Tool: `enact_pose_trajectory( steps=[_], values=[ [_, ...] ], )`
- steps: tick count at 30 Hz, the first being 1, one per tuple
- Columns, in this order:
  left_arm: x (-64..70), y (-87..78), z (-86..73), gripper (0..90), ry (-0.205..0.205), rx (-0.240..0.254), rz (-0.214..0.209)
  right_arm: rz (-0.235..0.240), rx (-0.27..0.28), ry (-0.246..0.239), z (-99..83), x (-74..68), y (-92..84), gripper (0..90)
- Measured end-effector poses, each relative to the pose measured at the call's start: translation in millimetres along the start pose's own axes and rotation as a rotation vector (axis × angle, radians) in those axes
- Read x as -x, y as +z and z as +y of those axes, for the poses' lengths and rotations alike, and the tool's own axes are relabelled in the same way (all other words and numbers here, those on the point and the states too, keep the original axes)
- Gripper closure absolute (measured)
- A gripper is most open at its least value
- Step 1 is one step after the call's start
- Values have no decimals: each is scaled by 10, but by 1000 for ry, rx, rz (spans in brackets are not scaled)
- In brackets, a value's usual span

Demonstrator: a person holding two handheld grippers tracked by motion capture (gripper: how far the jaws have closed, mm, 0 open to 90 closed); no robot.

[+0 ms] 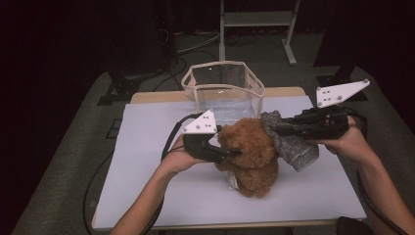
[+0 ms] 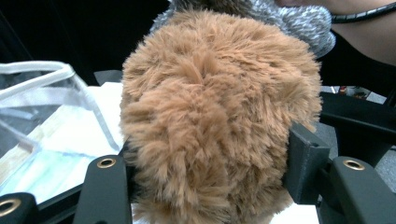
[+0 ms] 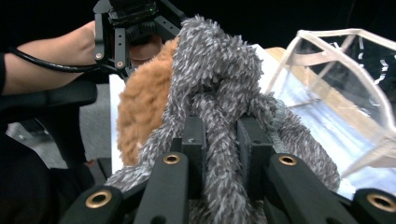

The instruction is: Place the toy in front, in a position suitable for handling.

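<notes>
Mid-table, the brown teddy bear (image 1: 250,156) sits gripped between the left gripper (image 1: 234,152) jaws. At its 2 o'clock, the right gripper (image 1: 274,128) pinches a grey fuzzy garment (image 1: 293,147); clear bag (image 1: 222,90) at 12.

A brown teddy bear (image 1: 249,156) of shaggy, matt plush stands centre frame beside a grey garment (image 1: 293,144) of fuzzy knit flecked with white. Behind them, at upper centre, a bag (image 1: 222,88) of clear glossy plastic film carries pale woven cloth trim along its rim. The table (image 1: 147,161) has a smooth, matt, pale surface with a wood-look edge at the back. Both the left gripper (image 1: 235,152) and right gripper (image 1: 271,128) are matt black plastic with brass-coloured metal eyelets
</notes>
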State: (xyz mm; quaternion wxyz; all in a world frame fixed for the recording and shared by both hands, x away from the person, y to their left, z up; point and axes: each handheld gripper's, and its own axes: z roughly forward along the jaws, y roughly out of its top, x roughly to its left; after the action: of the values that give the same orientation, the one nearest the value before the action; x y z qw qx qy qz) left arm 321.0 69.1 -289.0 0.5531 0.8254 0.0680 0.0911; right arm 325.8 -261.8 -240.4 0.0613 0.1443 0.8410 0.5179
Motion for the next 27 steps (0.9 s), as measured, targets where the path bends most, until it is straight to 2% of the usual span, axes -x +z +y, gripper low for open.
enact_pose_trajectory(
  steps=[2,3,4,5,7,9,10,11,12,13,14,15,16,17,18,19,24,26,27],
  values=[
    [-4,-27,-15,387,0,-3,1,12,13,6,-18,10,35,750],
    [-9,-73,-42,377,1,-10,2,39,28,13,-33,17,143,750],
    [-11,-111,-68,377,0,-14,8,39,28,13,-33,17,143,750],
    [-22,-212,-134,350,-6,-22,12,58,35,9,-23,6,281,750],
    [-33,-310,-209,325,-21,-21,12,77,39,-2,7,-10,412,750],
    [-45,-442,-319,298,-34,-34,13,93,40,-13,42,-29,533,751],
    [-45,-442,-319,289,-34,-34,13,93,40,-13,42,-29,533,751],
    [-48,-499,-372,280,-44,-40,13,102,26,-36,89,-75,705,750],
    [-59,-604,-472,275,-46,-46,13,107,15,-50,108,-101,779,751],
    [-59,-604,-472,271,-46,-46,13,107,15,-50,108,-101,779,751],
    [-63,-731,-602,268,-61,-55,18,112,3,-78,130,-147,934,751],
    [-59,-776,-660,266,-64,-56,25,117,-5,-87,129,-167,1013,751],
    [-59,-776,-660,264,-64,-56,25,117,-5,-87,129,-167,1013,751],
    [-54,-852,-776,261,-80,-70,31,119,-21,-100,107,-192,1166,752],
    [-54,-852,-776,260,-80,-70,31,119,-21,-100,107,-192,1166,752],
    [-52,-914,-877,259,-93,-79,33,122,-46,-104,64,-204,1295,752],
    [-24,-1046,-1125,261,-116,-103,44,131,-96,-95,-115,-200,1558,751],
    [-21,-1066,-1178,261,-124,-107,45,133,-101,-91,-145,-194,1587,751],
    [-17,-1086,-1254,261,-138,-110,53,151,-105,-68,-225,-176,1665,752]
  ],
)
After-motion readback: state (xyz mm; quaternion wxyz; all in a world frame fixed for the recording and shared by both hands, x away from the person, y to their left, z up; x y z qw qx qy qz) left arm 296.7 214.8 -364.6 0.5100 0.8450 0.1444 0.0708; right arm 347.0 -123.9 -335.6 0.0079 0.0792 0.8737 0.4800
